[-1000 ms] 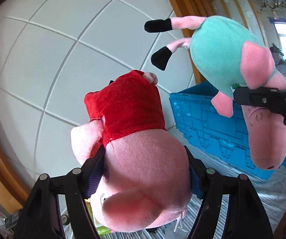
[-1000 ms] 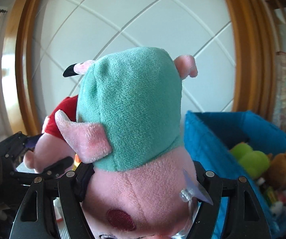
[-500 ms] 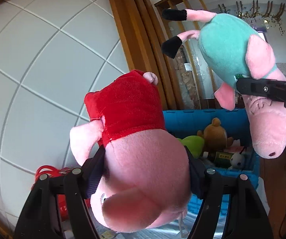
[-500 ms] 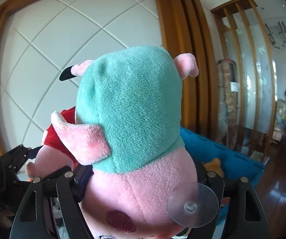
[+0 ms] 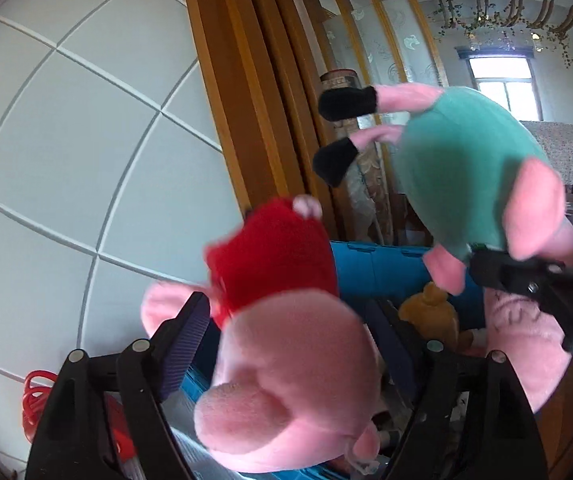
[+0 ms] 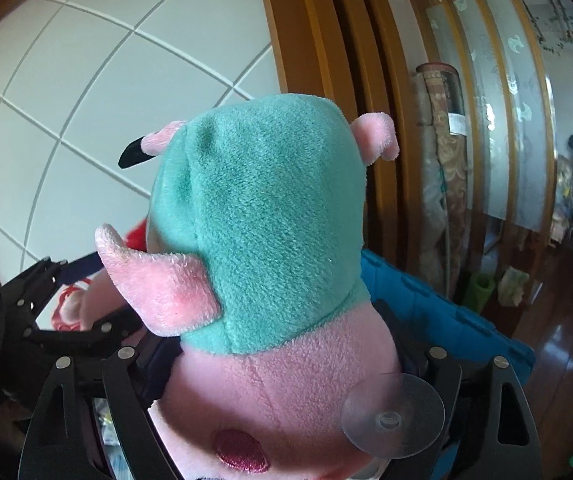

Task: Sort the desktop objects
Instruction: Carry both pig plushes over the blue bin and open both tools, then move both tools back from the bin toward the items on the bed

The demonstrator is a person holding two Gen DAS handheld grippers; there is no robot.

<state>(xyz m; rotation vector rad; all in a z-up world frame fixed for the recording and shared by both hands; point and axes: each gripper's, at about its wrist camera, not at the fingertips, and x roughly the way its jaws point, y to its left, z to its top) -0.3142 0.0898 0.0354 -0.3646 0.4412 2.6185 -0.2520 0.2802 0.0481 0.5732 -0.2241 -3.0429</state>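
The blue crate (image 5: 382, 276) is the biggest thing ahead of me, sitting low in my left view from 5 to 3 o'clock, its rim behind both toys; a brown plush (image 5: 430, 312) lies inside it.

In my right view the green-dressed pig plush (image 6: 262, 216) fills the centre, head down at 6 o'clock, its dress rising towards 12. My right tool (image 6: 282, 372) is spreading its jaws with the pig's pink head between them; the head hides the pads, so I cannot tell whether they still press it. A clear suction cup (image 6: 392, 416) hangs at 5 o'clock.

In my left view the red-dressed pig plush (image 5: 282, 320) sits at 6 o'clock between the jaws of my left tool (image 5: 290, 320), which are parting too. The left pad (image 5: 182, 344) stands just clear of the plush.

A red cord (image 5: 32, 400) coils at 8 o'clock.
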